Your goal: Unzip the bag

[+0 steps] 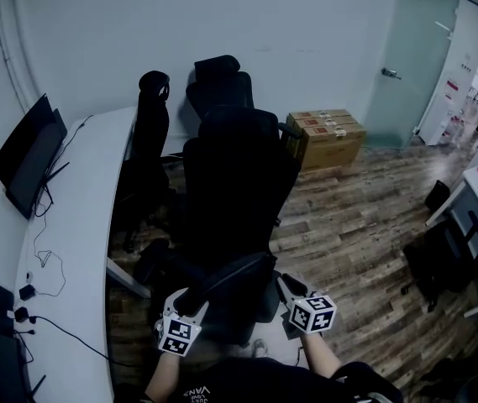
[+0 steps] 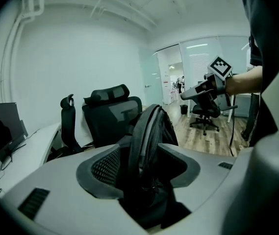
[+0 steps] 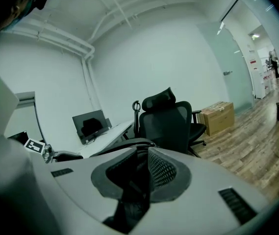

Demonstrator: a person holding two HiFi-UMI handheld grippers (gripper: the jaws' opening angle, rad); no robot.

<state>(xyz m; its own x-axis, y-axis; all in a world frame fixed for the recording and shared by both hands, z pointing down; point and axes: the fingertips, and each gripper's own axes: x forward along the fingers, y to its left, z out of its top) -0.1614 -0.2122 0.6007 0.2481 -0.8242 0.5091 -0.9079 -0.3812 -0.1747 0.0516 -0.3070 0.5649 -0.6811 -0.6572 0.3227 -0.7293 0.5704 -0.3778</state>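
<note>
Bag (image 2: 151, 131) stands upright at 12 o'clock between the wide, unclamped jaws of the left hand-held gripper (image 2: 141, 166); right hand-held gripper (image 3: 141, 175) is pinched on a dark strip (image 3: 129, 202), likely the zip pull; brace the fabric with the left, then draw steadily along the track.

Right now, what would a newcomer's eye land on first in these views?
The black bag stands upright between the left gripper's open jaws, filling that view. The right gripper is pinched shut on a thin dark piece, apparently of the bag. In the head view a tall black office chair fills the middle, just beyond both grippers.
</note>
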